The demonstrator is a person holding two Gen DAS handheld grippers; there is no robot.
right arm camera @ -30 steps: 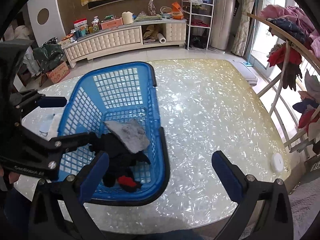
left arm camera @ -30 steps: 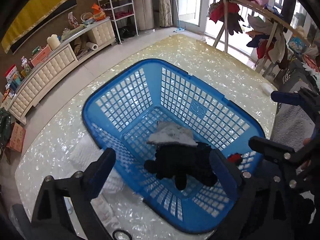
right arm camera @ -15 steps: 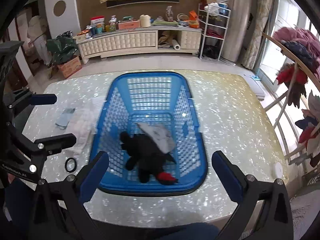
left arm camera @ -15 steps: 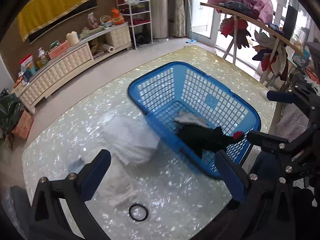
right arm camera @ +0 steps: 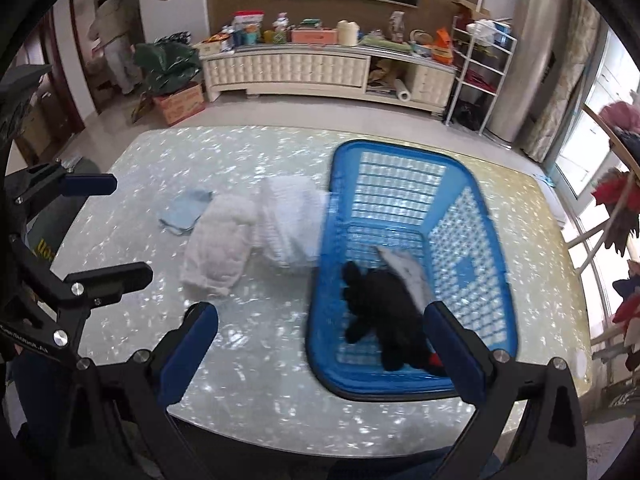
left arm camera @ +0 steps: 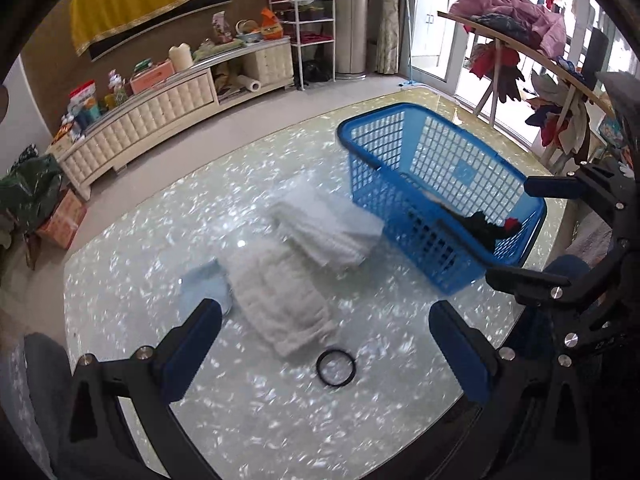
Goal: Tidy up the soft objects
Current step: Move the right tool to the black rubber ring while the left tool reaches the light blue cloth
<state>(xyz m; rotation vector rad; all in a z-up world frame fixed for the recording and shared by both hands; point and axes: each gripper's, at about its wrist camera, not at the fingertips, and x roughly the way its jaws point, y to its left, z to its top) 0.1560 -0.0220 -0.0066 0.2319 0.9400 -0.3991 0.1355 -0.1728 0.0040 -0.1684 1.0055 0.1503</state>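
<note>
Both hand-held grippers wide open, empty, over pearly table (left arm camera: 280, 420), blue basket (right arm camera: 496, 240), cabinet (right arm camera: 288, 70) behind

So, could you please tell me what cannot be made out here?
- Black soft toy: shape smeared by motion blur, right wrist view; mostly hidden behind the blue basket wall, left wrist view.
- Red item: too small to identify.
- Light blue cloth: partly covered by the left claw.
</note>
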